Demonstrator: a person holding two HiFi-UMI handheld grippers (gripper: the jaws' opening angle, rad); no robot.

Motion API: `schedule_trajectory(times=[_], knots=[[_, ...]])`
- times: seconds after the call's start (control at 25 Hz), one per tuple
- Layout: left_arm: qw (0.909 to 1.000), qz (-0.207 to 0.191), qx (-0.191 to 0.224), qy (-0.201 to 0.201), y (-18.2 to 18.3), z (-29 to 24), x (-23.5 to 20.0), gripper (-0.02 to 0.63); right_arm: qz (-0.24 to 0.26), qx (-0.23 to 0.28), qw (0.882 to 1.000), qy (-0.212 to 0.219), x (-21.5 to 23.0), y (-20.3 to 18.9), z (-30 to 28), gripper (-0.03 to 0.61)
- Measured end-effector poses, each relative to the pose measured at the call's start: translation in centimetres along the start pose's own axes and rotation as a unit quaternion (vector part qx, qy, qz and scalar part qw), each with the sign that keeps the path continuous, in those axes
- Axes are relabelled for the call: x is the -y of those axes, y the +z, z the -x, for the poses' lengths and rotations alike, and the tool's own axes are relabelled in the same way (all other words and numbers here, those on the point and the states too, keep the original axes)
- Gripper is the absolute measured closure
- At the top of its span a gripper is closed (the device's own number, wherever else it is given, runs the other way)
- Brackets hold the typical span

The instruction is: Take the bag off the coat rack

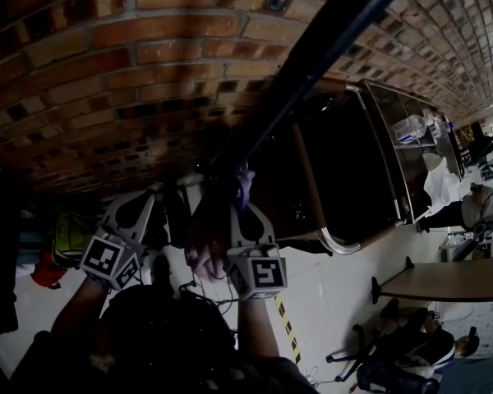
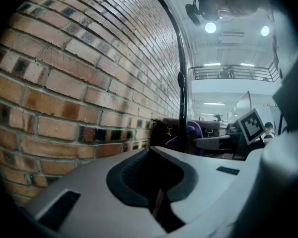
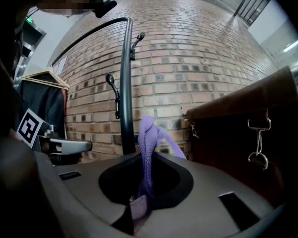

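The black coat rack pole (image 1: 312, 64) runs up across the brick wall (image 1: 107, 64). A dark brown bag (image 3: 248, 133) with a metal snap hook hangs close to it, also seen as the brown bag (image 2: 161, 132). Its purple strap (image 3: 145, 148) rises out of my right gripper (image 3: 141, 192), which is shut on it just in front of the pole (image 3: 125, 83). In the head view the right gripper (image 1: 245, 197) pinches the strap (image 1: 244, 183) at the pole's foot. My left gripper (image 1: 140, 213) is beside it to the left; its jaws (image 2: 159, 187) look shut with nothing plainly held.
Hooks (image 3: 111, 81) stick out of the pole. A dark garment on a wooden hanger (image 3: 39, 78) hangs at the left. A table (image 1: 452, 281), an office chair (image 1: 378, 359) and yellow-black floor tape (image 1: 286, 327) are below on the white floor.
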State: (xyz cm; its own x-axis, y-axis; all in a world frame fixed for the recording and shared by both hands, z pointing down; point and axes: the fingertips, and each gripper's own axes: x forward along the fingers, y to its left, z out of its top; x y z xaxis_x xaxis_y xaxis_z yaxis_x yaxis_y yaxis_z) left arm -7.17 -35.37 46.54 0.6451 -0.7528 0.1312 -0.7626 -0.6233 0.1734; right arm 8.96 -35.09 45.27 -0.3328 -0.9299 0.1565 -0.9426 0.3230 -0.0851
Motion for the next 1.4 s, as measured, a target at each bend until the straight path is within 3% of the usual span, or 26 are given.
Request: schedule_trajectory(times=[0.24, 0.56, 0.92, 1.4], knots=[[1.0000, 0.004, -0.001, -0.004, -0.1, -0.3, 0.4, 0.580, -0.014, 0.026, 0.999, -0.026, 2.3, 1.1, 1.8, 0.532], [0.9999, 0.003, 0.010, -0.006, 0.6, -0.4, 1.2, 0.580, -0.038, 0.018, 0.999, -0.012, 1.9, 0.8, 4.6, 0.532], [0.9999, 0.001, 0.011, 0.006, 0.9, 2.2, 4.3, 0.580, -0.044, 0.014, 0.999, 0.021, 0.5, 0.5, 9.1, 0.532], [0.9988, -0.004, 0.035, 0.033, 1.7, 9.6, 11.2, 0.580, -0.084, 0.032, 0.992, 0.093, -3.2, 1.3, 18.4, 0.532]])
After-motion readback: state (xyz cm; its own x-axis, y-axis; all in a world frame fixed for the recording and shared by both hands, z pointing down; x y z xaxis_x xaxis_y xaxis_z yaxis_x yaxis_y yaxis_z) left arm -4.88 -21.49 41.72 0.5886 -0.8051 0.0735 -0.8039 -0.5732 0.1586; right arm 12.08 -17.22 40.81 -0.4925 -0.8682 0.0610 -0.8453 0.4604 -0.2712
